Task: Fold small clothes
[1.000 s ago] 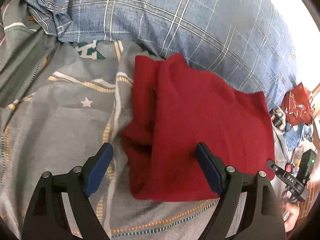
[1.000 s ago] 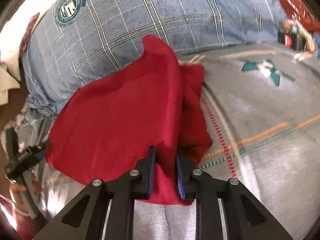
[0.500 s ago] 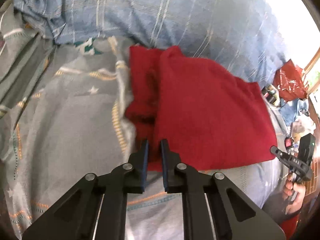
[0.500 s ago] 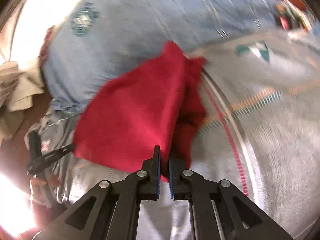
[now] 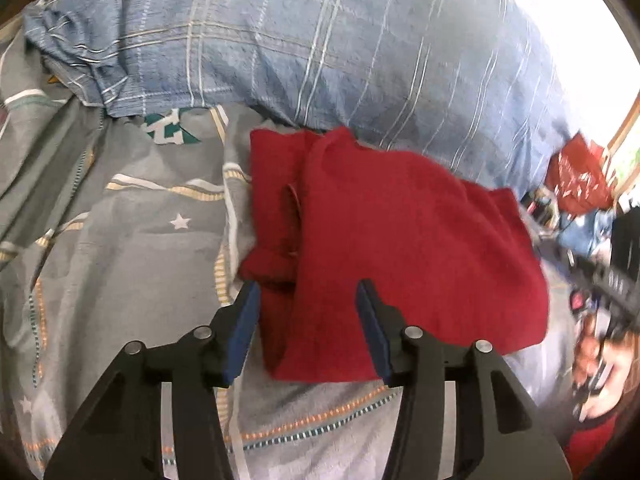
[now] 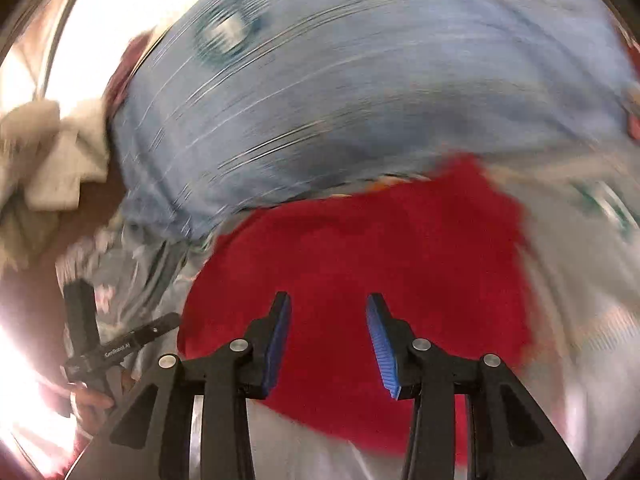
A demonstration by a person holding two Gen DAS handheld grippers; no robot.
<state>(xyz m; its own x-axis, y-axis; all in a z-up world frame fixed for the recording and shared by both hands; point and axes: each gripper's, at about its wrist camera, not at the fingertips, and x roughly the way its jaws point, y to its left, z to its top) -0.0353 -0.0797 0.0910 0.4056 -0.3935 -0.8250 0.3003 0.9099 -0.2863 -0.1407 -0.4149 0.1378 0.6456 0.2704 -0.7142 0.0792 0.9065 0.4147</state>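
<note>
A red garment (image 5: 400, 240) lies folded on the grey patterned bedsheet (image 5: 120, 248), its left part bunched into a thicker roll. My left gripper (image 5: 307, 286) hovers over the garment's near edge. Its jaws are opening and the cloth lies under the gap, not pinched by the pads. In the blurred right wrist view the same red garment (image 6: 380, 248) fills the middle. My right gripper (image 6: 327, 300) is above it with jaws opening and nothing clamped. Each view shows the other gripper at its edge: the right one (image 5: 612, 280), the left one (image 6: 104, 348).
A big blue plaid pillow (image 5: 340, 48) lies just behind the garment. A red bag (image 5: 580, 176) and clutter sit at the far right. Pale crumpled cloth (image 6: 44, 160) lies at the left beyond the bed. A hand (image 6: 92, 400) holds the left gripper.
My left gripper shut at the garment's near edge half a second ago and has now part-opened. My right gripper released the red cloth, opened, and swung across over the garment.
</note>
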